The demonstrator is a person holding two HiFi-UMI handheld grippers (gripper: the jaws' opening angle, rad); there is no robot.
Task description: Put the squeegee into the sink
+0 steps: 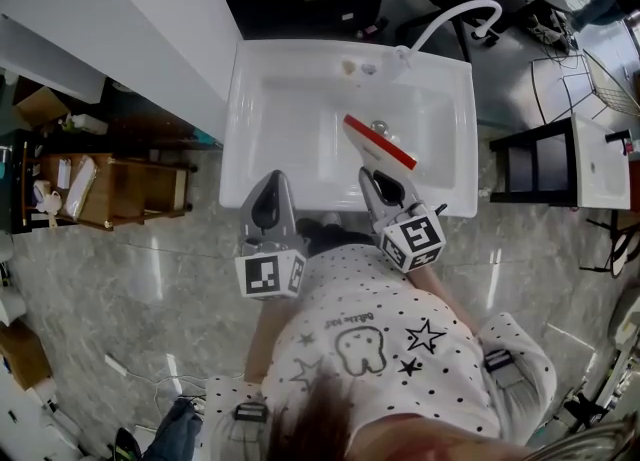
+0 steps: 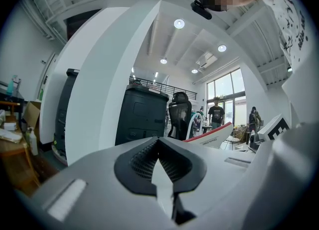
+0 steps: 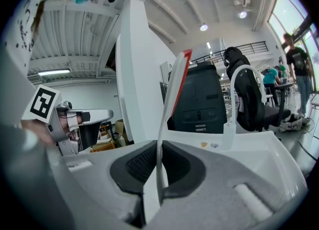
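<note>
Over glossy white sink [image 1: 290,109], right claw [image 1: 376,176] pinches flat red-edged squeegee [image 1: 380,142].

White squeegee [image 1: 380,143] with a red edge — white sink [image 1: 252,84] — white shirt [image 1: 445,374], black-dotted.

**A:** What sits in the right gripper [image 3: 159,160]?

**B:** A squeegee [image 3: 174,87], standing upright. Its thin white blade is pinched between the dark ribbed pads, and a red strip runs along its upper right edge.

**A:** And past the jaws?

**B:** A white sink [image 3: 279,154], its basin just beyond the tips and off to the right. A curved white faucet [image 3: 232,102] rises from the far ledge, right of the squeegee.

**A:** Farther off?

**B:** A tall white panel [image 3: 137,74] on the left and a black cabinet [image 3: 199,99] behind the sink. There is a black office chair [image 3: 249,99] beside the cabinet, and people [image 3: 298,59] stand at the far right.

**A:** Anything at the left edge?

**B:** The left gripper [image 3: 92,116], its marker cube facing this way.
</note>
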